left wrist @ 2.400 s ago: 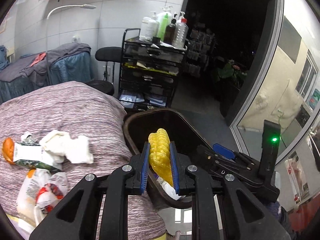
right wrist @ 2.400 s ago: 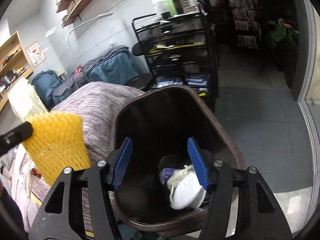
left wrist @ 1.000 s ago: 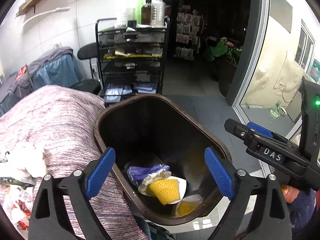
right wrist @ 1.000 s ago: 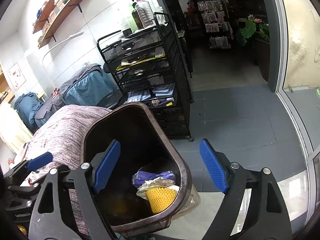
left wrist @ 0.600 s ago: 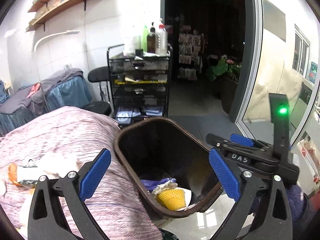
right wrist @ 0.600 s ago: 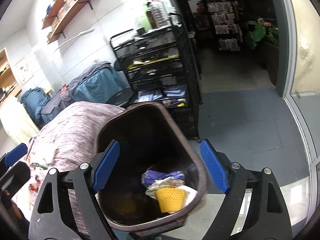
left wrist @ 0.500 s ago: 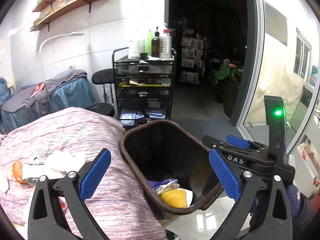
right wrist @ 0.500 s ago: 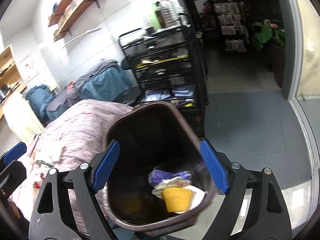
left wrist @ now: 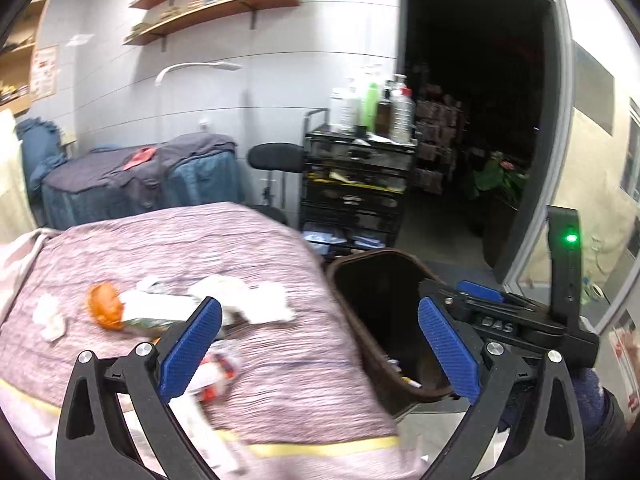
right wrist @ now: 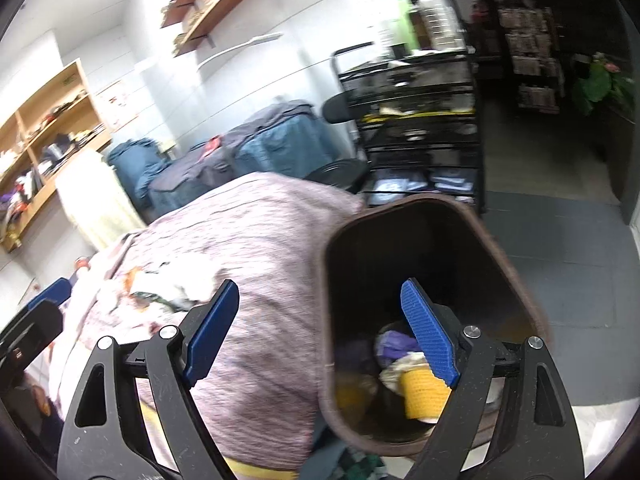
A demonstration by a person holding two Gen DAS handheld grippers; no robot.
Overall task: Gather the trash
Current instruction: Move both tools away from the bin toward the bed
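Two claws are seen, both spread wide with nothing between the blue pads. The left claw [left wrist: 318,350] is held over the edge of a bed [left wrist: 208,248] covered in a mauve striped blanket, its jaws having just opened to their widest; its left pad [left wrist: 190,354] lies over the trash on the blanket, its right pad over the bin [left wrist: 384,320]. On the blanket, an orange-ended wrapper [left wrist: 132,312], a crumpled white tissue [left wrist: 248,296] just beside it, a red-and-white wrapper [left wrist: 216,372] nearer the camera and small white scraps [left wrist: 50,318] towards the left are seen, all blurred. The brown bin stands against the bed's right side. The right claw [right wrist: 320,332] is held over the bin's rim [right wrist: 326,320], its right pad [right wrist: 430,340] above the opening. Inside the bin, a yellow foam net [right wrist: 420,394], a white piece [right wrist: 394,372] and a purple item [right wrist: 394,342] are seen lying together at the bottom. Behind the bin a black wire cart [left wrist: 356,184] with bottles [left wrist: 376,108] on top is seen
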